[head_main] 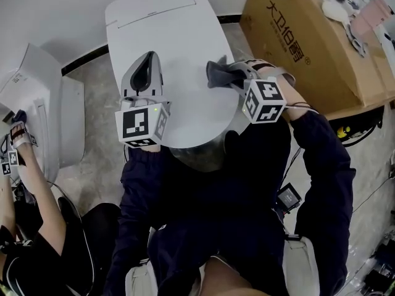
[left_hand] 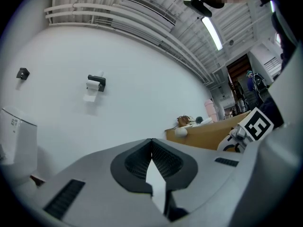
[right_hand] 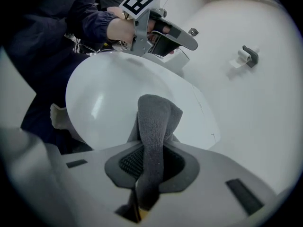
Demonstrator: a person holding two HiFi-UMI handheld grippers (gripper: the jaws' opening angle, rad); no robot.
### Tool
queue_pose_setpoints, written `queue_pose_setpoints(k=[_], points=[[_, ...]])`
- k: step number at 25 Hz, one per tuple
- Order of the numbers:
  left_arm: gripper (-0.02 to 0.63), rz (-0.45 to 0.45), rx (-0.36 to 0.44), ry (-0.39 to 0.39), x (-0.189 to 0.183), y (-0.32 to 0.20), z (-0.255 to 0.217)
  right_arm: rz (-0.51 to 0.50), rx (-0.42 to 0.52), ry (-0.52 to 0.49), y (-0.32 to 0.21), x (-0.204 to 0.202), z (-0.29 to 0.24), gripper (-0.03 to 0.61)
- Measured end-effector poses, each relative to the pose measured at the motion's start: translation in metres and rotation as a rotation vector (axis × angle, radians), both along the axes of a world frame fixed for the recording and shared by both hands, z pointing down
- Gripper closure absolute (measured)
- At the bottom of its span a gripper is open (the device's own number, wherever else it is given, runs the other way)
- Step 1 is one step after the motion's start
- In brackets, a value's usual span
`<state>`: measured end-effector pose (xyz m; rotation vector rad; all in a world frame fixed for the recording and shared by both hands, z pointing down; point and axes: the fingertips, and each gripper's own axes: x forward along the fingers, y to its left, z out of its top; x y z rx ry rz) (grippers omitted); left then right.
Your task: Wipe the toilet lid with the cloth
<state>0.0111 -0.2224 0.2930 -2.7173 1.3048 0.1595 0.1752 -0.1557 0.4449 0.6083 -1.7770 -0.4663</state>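
Cloth (right_hand: 154, 122) is pinched in my right tongs (right_hand: 150, 162). The jaws are clamped on its lower fold, so a loose grey hump sticks out past the tips as a wiping pad. It sits over the right side of the closed white lid (right_hand: 104, 98), though I cannot tell whether it touches. My left tongs (left_hand: 152, 148) are closed on nothing, the pads meeting at the tips, and they hover over the lid's left half; I judge they are parked clear of the wiping path. Only the right gripper view shows how deep the cloth sits between the jaws. The head view alone lays out both tongs over the lid, with a box (head_main: 308, 42) just right of the toilet. The left gripper view misses the lid entirely, tilting up at the wall (left_hand: 118, 108) and a roll holder (left_hand: 96, 82).
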Motion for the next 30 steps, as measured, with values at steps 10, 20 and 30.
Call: queue_pose_setpoints(k=[10,20,30], points=[[0.598,-0.012,0.006,-0.001,-0.002,0.0,-0.001,0.001,0.065,-0.066,-0.046,0.001,-0.035,0.509],[0.598,-0.065,-0.003,-0.035,-0.005,-0.008,0.003,0.065,0.401,0.05,-0.203,0.016,-0.071,0.509],[0.598,-0.153,-0.033,-0.07,-0.021,-0.021,0.009,-0.025,0.391,0.137,-0.308,-0.034,-0.04,0.509]])
